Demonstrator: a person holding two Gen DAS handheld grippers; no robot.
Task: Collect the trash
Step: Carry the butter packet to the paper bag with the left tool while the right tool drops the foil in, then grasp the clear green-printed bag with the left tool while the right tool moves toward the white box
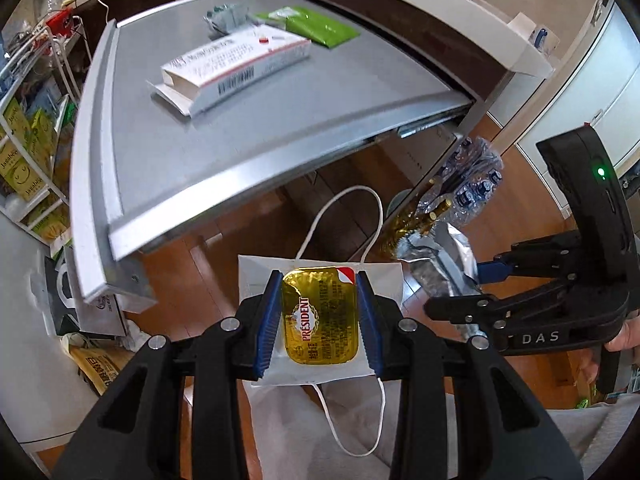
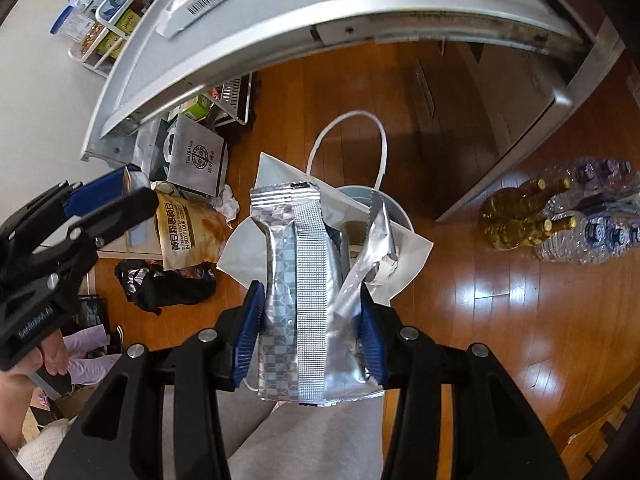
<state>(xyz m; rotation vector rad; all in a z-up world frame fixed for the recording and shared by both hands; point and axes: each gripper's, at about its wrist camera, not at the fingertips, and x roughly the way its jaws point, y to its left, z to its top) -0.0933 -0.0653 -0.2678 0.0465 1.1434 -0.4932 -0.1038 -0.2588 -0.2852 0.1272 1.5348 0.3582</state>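
we have both pieces of trash in hand and the white paper bag (image 1: 256, 276) sits on the floor straight below, so the step now is the drop. the left hand-held gripper (image 1: 319, 312) is clenched on the gold butter packet (image 1: 319, 314), blue pads pressed on its two long sides. the right hand-held gripper (image 2: 312, 330) grasps the silver foil wrapper (image 2: 304, 300) by its lower half, its upper part and a torn strip hanging forward over the bag's mouth.

to do this well we should bring each piece inside the rim of the bag before letting go, since the mouth looks narrow and partly folded in. the wrapper is light and floppy and will likely drift, so we would lower it until its far end is inside the opening. the packet is small and stiff; it should fall true once centred. one hand at a time seems safer, as the two hand-held grippers crowd each other here.

both hands point steeply down at the floor, side by side and near each other, in front of the edge of the grey surface (image 1: 280, 120), where a white carton (image 1: 236, 64) and a green sachet (image 1: 320, 26) are yet to be collected.
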